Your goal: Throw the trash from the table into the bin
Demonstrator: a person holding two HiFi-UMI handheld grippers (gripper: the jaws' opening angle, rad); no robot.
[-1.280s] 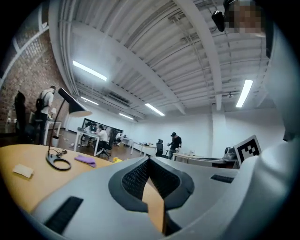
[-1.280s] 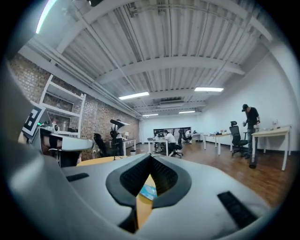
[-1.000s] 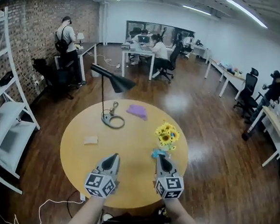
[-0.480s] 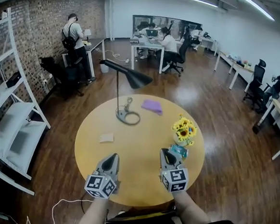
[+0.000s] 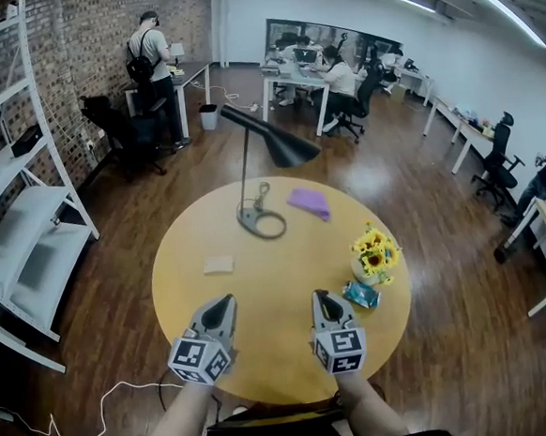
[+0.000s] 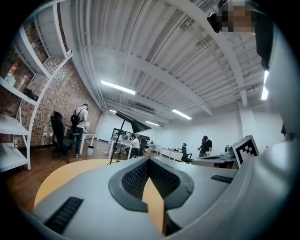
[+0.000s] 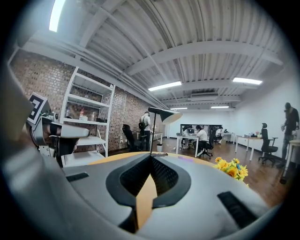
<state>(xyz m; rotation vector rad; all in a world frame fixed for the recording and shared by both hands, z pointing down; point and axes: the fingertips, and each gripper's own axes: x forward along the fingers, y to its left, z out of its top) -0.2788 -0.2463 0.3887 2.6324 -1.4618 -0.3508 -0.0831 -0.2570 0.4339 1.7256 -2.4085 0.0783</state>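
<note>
Approach step, I judge: the left hand-held gripper (image 5: 221, 310) and right hand-held gripper (image 5: 321, 303) hover pressed together, empty, over the worktop's (image 5: 269, 288) lower edge, so next one must spread toward the teal wrapper (image 5: 361, 295) at centre-right.

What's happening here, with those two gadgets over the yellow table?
A person holds a left gripper and a right gripper above the near edge of the round table, both shut and empty. A purple scrap, a tan piece and a blue wrapper lie on it, none picked up yet.
</note>
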